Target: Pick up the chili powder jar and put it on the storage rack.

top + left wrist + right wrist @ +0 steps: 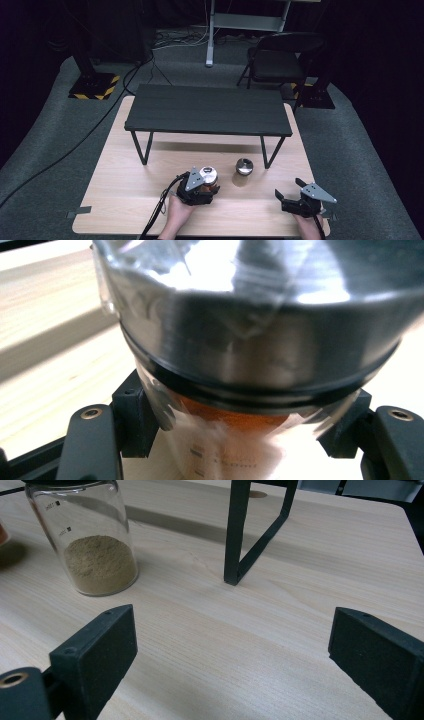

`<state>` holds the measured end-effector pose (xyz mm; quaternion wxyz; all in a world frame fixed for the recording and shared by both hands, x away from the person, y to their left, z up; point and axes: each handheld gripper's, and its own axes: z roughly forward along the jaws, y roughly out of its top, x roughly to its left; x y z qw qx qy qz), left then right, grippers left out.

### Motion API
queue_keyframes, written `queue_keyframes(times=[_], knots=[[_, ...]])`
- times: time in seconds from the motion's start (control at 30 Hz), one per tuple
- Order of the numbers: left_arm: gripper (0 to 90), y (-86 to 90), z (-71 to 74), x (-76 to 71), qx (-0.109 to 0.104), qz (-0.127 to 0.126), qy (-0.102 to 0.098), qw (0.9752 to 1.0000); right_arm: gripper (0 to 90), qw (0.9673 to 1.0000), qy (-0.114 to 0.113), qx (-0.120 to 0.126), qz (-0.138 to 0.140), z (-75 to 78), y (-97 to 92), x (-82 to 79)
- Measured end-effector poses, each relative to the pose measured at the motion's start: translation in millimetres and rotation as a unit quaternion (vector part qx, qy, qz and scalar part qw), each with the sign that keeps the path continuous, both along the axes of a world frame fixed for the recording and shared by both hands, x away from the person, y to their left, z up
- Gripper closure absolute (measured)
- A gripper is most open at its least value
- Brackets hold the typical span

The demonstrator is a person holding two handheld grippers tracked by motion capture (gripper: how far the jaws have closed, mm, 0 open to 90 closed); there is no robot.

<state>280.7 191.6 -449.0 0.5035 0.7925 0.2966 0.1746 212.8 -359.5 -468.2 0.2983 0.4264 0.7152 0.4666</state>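
A glass jar with a steel lid and orange powder inside (208,178) stands at the front middle of the wooden table (120,180). My left gripper (202,189) is shut on this orange-powder jar (240,390), its black pads (132,415) pressed against the glass just below the lid. A second jar with a steel lid and tan powder (243,171) stands just to the right; this tan-powder jar (90,545) is upright at the upper left of the right gripper view. My right gripper (289,192) hovers open at the front right, with bare wood between its jaws (230,655).
A low black bench-like shelf (207,110) stands across the table's far half; one of its legs (245,535) rises close ahead of my right gripper. A folding chair (277,60) and stands with cables are on the floor beyond.
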Motion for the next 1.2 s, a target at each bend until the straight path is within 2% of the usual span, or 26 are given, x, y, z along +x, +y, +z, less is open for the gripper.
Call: queue_keyframes(times=[0.2, 0.33, 0.4, 0.5, 0.67, 0.7, 0.73, 0.77, 0.8, 0.93, 0.97, 1.07, 1.2], knots=[[32.0, 9.2, 8.5, -1.7, -0.002, 0.006, -0.004, 1.0000, 4.6, 1.0000, 0.001, 0.000, 0.000, 0.2, 0.0, 0.3], [32.0, 13.9, 23.6, -3.7, -0.011, 0.008, -0.020, 0.9997, 4.6, 1.0000, 0.001, 0.000, 0.000, 0.2, 0.0, 0.2], [32.0, 13.7, 25.9, -3.8, -0.009, 0.007, -0.023, 0.9997, 4.6, 1.0000, 0.001, 0.000, 0.000, 0.3, 0.2, 0.3], [32.0, 13.0, 41.4, -5.2, -0.010, 0.006, -0.039, 0.9992, 4.6, 1.0000, 0.000, -0.001, 0.000, 0.2, 0.4, 0.1], [32.0, 12.4, 60.7, -6.5, -0.015, 0.010, -0.053, 0.9984, 4.6, 1.0000, 0.000, 0.000, 0.000, 0.0, 0.2, 0.1], [32.0, 12.4, 60.7, -6.5, -0.015, 0.010, -0.053, 0.9984, 4.6, 1.0000, 0.000, 0.000, 0.000, 0.0, 0.2, 0.1], [32.0, 11.5, 68.9, -7.4, -0.014, 0.013, -0.058, 0.9982, 4.6, 1.0000, 0.000, 0.000, 0.000, 0.0, 0.1, 0.1], [32.0, 11.5, 68.9, -7.4, -0.014, 0.013, -0.058, 0.9982, 4.7, 1.0000, 0.000, 0.000, 0.000, 0.0, 0.2, 0.0], [32.0, 11.4, 76.1, -7.9, -0.017, 0.016, -0.061, 0.9978, 4.7, 1.0000, 0.000, -0.001, 0.000, 0.0, 0.2, 0.0], [32.0, 9.6, 90.6, -7.9, -0.015, 0.023, -0.070, 0.9972, 4.8, 1.0000, 0.000, -0.001, 0.001, 0.1, 0.2, 0.2], [32.0, 9.6, 90.6, -7.9, -0.015, 0.023, -0.070, 0.9972, 4.8, 1.0000, 0.000, -0.001, 0.001, 0.1, 0.2, 0.2], [32.0, 8.1, 104.2, -6.0, -0.012, 0.029, -0.075, 0.9967, 4.8, 1.0000, 0.000, -0.001, 0.001, 0.2, 0.2, 0.2], [32.0, 7.4, 113.5, -4.7, -0.011, 0.034, -0.081, 0.9961, 4.8, 1.0000, 0.000, -0.001, 0.001, 0.2, 0.2, 0.3]])
